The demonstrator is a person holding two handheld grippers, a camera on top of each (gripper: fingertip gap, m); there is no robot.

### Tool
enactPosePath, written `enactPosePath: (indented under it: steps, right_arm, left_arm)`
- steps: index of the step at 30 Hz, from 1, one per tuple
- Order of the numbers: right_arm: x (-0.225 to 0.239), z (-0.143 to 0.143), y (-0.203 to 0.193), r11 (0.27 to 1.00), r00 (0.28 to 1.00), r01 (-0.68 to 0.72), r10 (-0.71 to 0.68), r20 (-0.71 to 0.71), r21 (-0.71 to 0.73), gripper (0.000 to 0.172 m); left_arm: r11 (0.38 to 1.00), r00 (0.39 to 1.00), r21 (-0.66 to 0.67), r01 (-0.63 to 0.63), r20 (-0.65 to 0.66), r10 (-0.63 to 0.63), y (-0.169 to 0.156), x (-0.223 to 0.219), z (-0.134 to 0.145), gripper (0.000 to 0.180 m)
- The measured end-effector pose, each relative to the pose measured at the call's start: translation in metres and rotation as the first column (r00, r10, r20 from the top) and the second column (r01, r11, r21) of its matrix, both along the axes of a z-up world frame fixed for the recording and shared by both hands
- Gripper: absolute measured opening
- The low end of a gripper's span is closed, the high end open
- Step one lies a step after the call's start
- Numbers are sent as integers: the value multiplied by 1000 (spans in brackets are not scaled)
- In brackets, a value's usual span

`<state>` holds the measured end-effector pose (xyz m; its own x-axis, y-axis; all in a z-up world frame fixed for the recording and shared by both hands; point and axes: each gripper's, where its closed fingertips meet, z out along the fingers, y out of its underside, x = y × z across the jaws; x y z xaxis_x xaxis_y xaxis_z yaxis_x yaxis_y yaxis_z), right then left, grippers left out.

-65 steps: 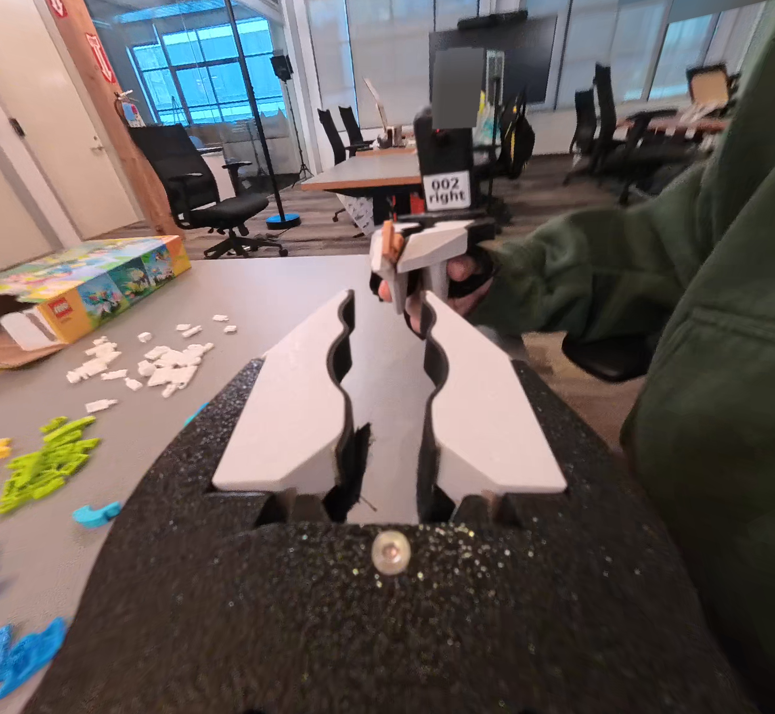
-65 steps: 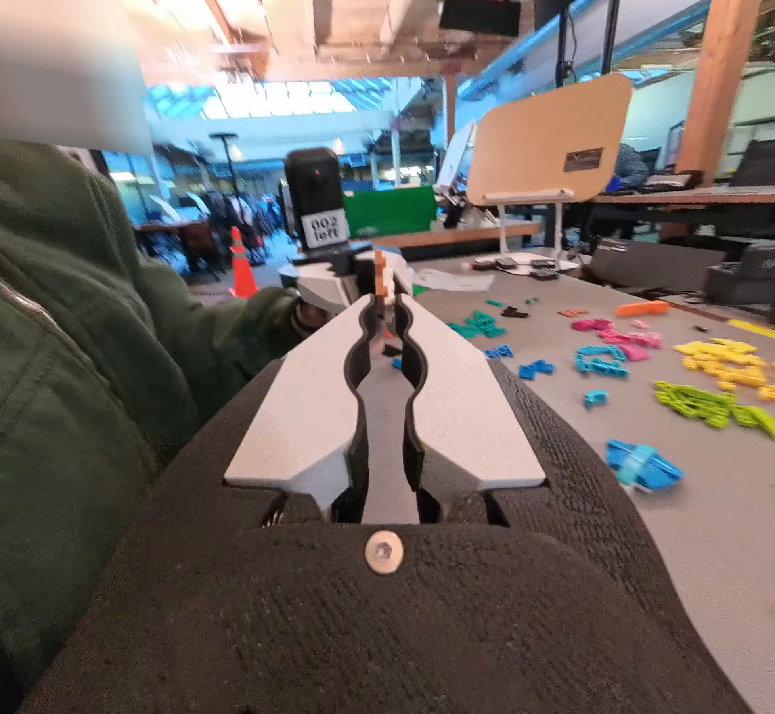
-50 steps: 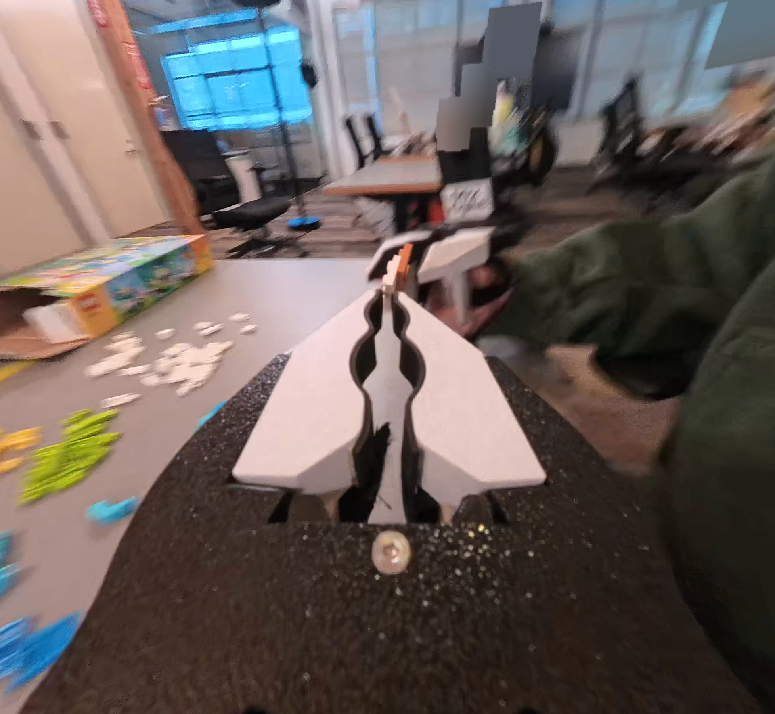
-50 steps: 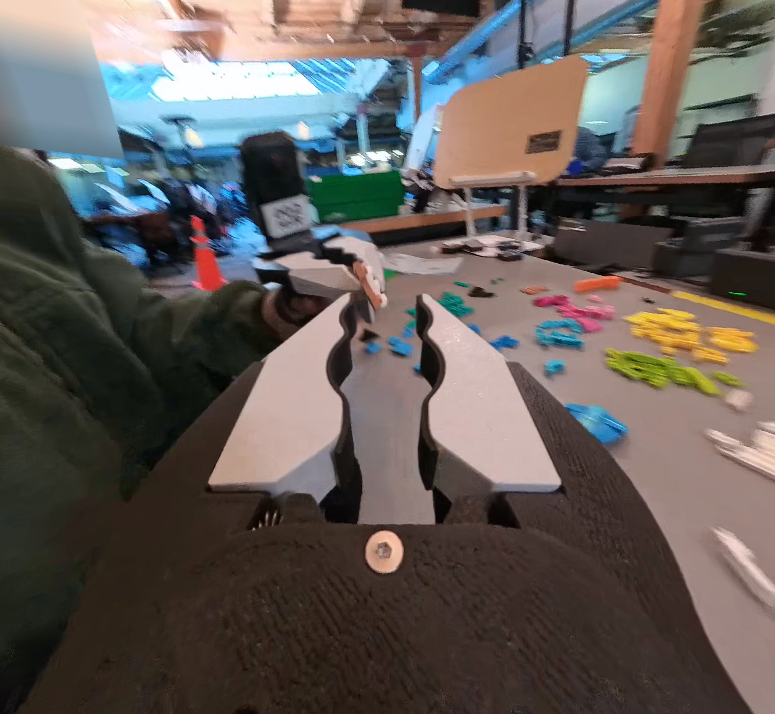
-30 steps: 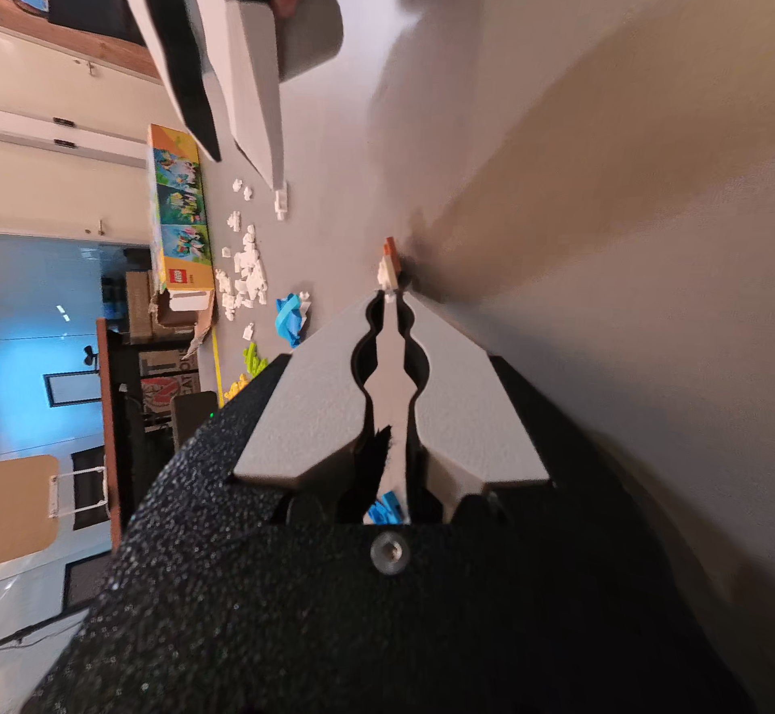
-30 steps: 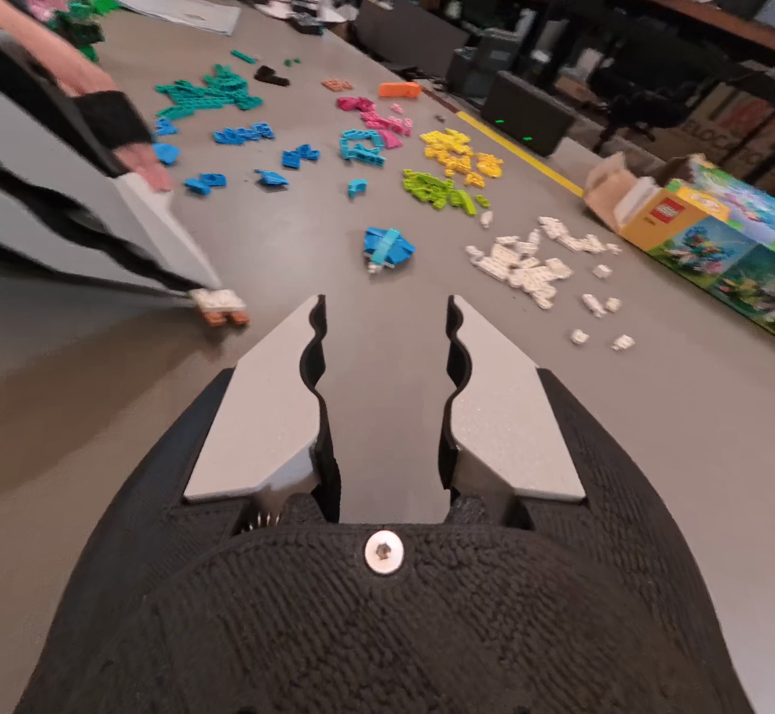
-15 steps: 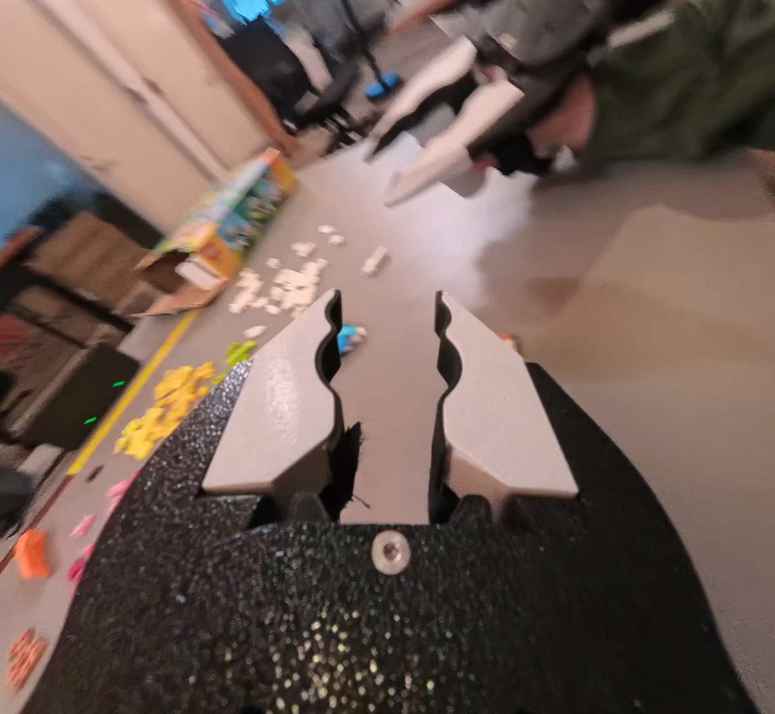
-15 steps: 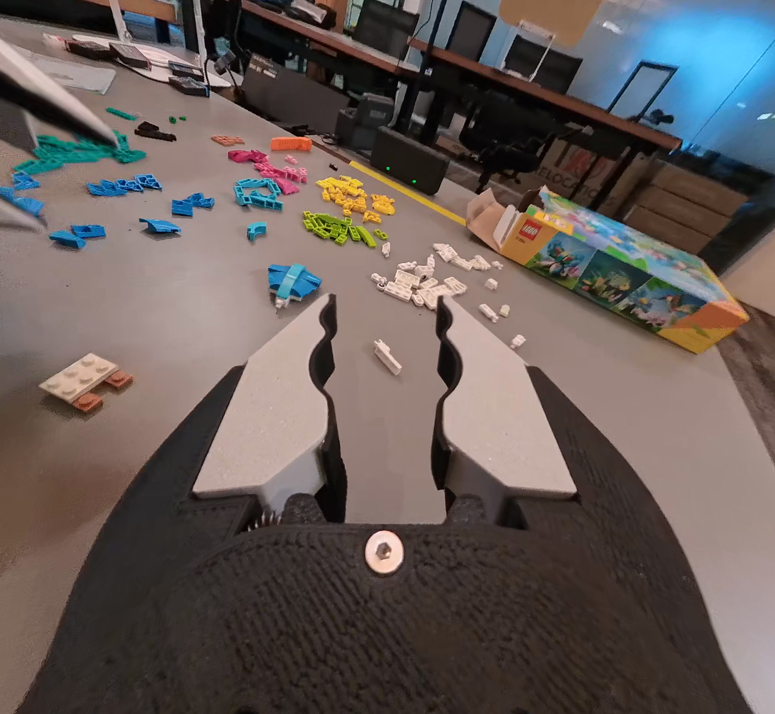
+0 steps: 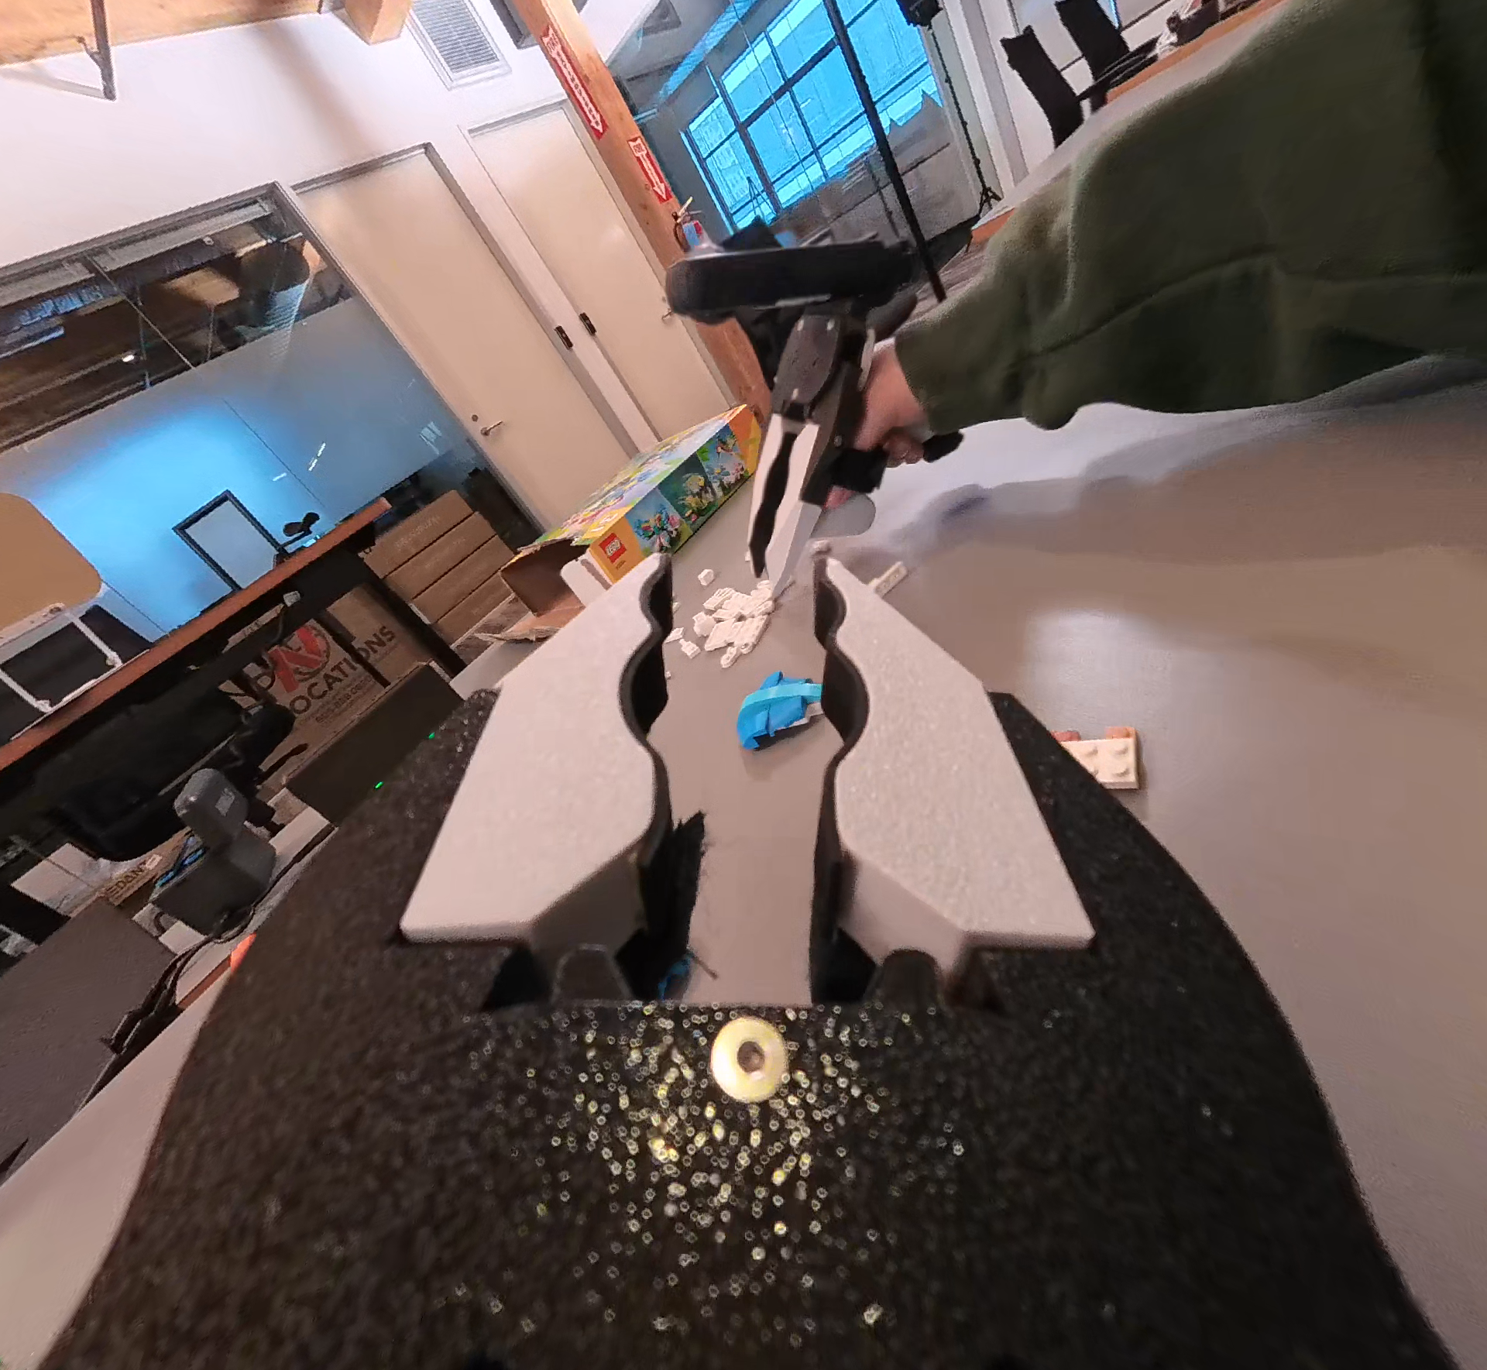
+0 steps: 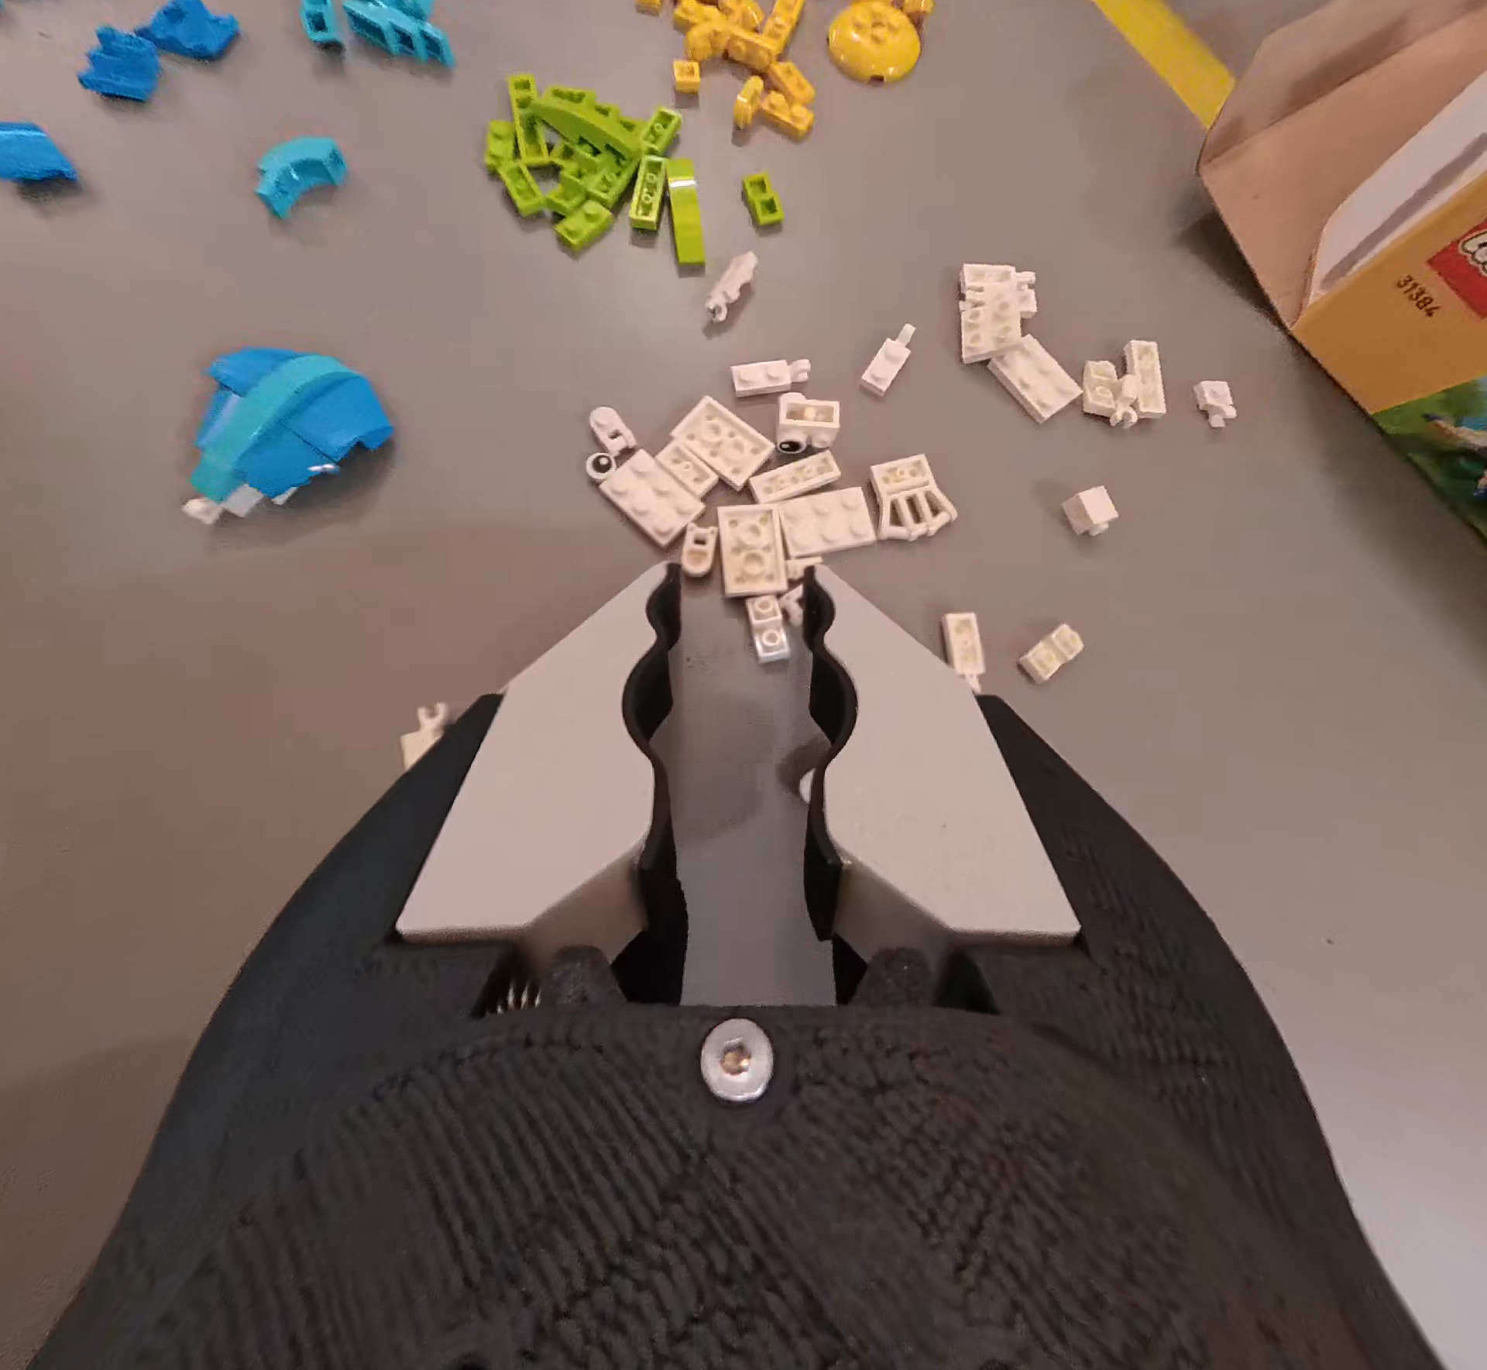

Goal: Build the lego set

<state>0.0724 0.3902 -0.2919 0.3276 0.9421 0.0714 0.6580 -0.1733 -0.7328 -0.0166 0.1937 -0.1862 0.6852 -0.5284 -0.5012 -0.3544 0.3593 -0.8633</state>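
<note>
Right gripper [image 10: 740, 579] hangs half-open, holding nothing, over white bricks [image 10: 752, 551] at 12 o'clock, straddling 1; left gripper [image 9: 740, 583] gapes empty.

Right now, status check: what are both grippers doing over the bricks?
Left gripper open, holding nothing, blue brick cluster beyond its fingers. Right gripper open, down at white brick pile, small white pieces between its fingers. Tan plate lies apart.
</note>
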Motion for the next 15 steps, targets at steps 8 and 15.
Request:
enactPosePath:
  steps: [8, 15]
  right_arm:
    - [-3, -10, 4, 998, 995, -48, 52, 85, -49, 21]
    - [-17, 24, -13, 951, 984, -171, 149, 102, 259, 16]
  left_arm:
    - [999, 998, -43, 4, 68, -1, 4, -5, 4, 32]
    - [998, 991, -65, 3, 131, 5, 6, -12, 9, 31]
